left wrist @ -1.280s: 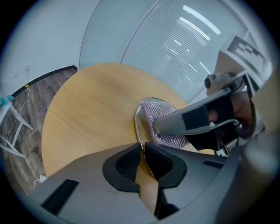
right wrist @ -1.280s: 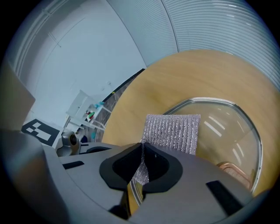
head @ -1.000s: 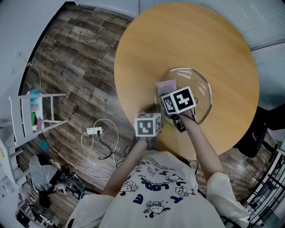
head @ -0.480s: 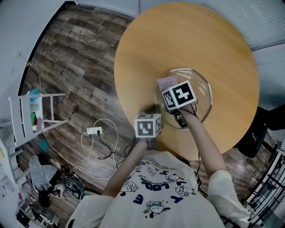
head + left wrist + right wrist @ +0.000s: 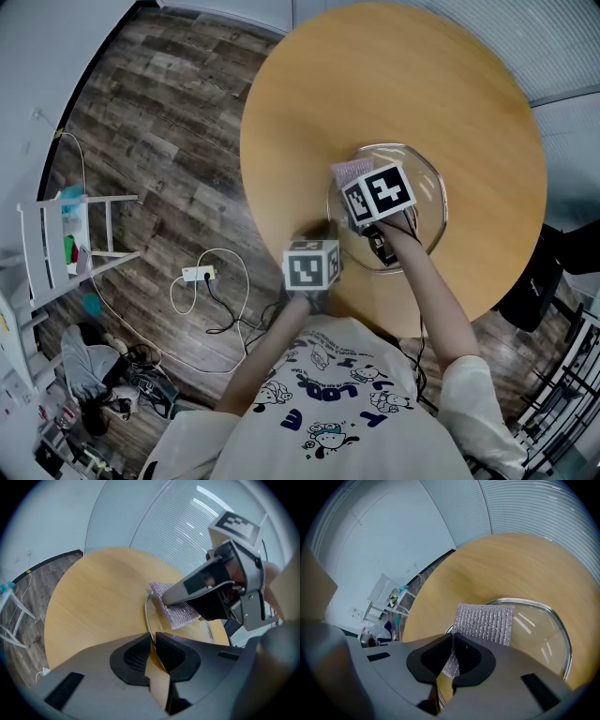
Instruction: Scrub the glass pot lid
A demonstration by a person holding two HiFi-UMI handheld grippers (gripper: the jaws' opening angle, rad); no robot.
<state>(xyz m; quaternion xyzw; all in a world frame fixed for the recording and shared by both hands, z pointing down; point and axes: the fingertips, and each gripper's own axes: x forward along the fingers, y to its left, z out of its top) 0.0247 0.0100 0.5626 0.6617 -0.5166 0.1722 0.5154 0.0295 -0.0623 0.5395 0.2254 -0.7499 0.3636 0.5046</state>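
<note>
A glass pot lid (image 5: 412, 202) with a metal rim lies flat on the round wooden table (image 5: 309, 103). My left gripper (image 5: 325, 229) is shut on the lid's near-left rim; in the left gripper view the rim (image 5: 147, 613) runs straight into the closed jaws of the left gripper (image 5: 152, 644). My right gripper (image 5: 355, 187) is shut on a silvery woven scrub pad (image 5: 348, 172), which lies on the left part of the lid. In the right gripper view the scrub pad (image 5: 485, 619) sticks out ahead of the right gripper (image 5: 452, 652) over the glass lid (image 5: 536, 630).
The lid sits near the table's front edge. On the wood floor to the left are a white power strip with cable (image 5: 199, 275) and a white rack (image 5: 73, 234). A dark chair (image 5: 534, 286) stands at the right.
The right gripper with the pad has shifted slightly farther across the lid. The left gripper has stayed still on the rim.
</note>
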